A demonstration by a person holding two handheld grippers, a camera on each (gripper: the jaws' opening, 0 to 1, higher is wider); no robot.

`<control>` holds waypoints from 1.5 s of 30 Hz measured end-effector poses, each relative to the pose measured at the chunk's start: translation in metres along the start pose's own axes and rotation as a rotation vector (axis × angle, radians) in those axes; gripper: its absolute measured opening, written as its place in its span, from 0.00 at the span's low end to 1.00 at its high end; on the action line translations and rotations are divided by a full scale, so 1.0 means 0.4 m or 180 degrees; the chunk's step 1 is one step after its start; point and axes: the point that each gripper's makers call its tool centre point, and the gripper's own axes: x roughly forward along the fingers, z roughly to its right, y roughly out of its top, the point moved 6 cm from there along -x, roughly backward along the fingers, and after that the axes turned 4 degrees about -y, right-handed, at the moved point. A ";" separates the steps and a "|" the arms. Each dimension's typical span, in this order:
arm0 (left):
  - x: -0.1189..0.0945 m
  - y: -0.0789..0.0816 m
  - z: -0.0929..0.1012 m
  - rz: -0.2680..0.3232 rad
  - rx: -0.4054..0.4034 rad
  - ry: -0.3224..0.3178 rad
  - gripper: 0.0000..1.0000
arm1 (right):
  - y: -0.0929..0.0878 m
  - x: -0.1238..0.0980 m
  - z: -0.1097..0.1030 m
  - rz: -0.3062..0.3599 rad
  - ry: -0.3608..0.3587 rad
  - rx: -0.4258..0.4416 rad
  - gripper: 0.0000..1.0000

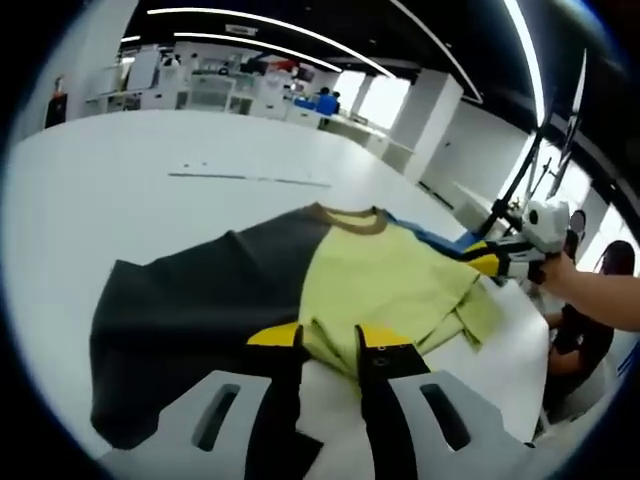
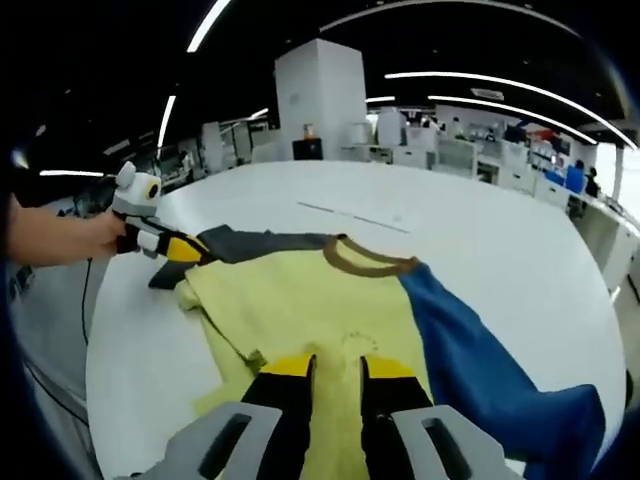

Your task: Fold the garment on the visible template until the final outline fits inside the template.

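We see a colour-blocked T-shirt (image 1: 340,280) lying on a large white table (image 1: 120,190), with a yellow-green middle panel, a dark grey sleeve side, a blue sleeve side (image 2: 480,370) and a brown collar (image 2: 365,262) at its far edge. In the left gripper view, the left gripper (image 1: 328,345) sits at the near hem, its yellow-tipped jaws closed together on the edge of the fabric where the grey and yellow panels meet. In the right gripper view, the right gripper (image 2: 337,372) rests on the yellow panel near its hem, jaws drawn close with cloth between them. A thin dark line (image 1: 250,179) runs across the table beyond the collar. Far behind, we make out desks and white office furniture (image 2: 330,100) under long ceiling lights.
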 end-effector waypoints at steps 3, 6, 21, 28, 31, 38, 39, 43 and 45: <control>-0.012 -0.001 0.010 0.0038 -0.0024 -0.0030 0.18 | 0.002 -0.018 -0.019 0.0062 0.0010 -0.0025 0.16; -0.015 -0.007 0.022 0.0036 -0.0017 -0.0068 0.18 | 0.006 -0.034 -0.040 0.0147 0.0039 -0.0034 0.17; -0.011 -0.047 0.054 -0.0043 -0.0003 -0.0140 0.17 | -0.051 -0.048 -0.167 0.0096 0.0335 -0.0269 0.15; -0.007 -0.056 0.056 -0.0119 0.0042 -0.0156 0.15 | -0.094 -0.031 -0.216 -0.0049 0.0469 -0.0386 0.13; -0.006 -0.059 0.056 -0.0130 0.0056 -0.0148 0.15 | -0.103 -0.025 -0.227 -0.0074 0.0494 -0.0370 0.13; -0.006 -0.064 0.056 -0.0137 0.0071 -0.0118 0.10 | -0.130 -0.011 -0.242 -0.0197 0.0476 -0.0481 0.12; -0.005 -0.064 0.055 -0.0138 0.0065 -0.0115 0.09 | -0.135 -0.009 -0.243 -0.0223 0.0466 -0.0495 0.12; -0.006 -0.064 0.054 -0.0151 0.0068 -0.0100 0.08 | -0.142 -0.006 -0.242 -0.0269 0.0442 -0.0562 0.12; -0.005 -0.064 0.055 -0.0154 0.0064 -0.0115 0.06 | -0.142 -0.007 -0.241 -0.0269 0.0432 -0.0592 0.11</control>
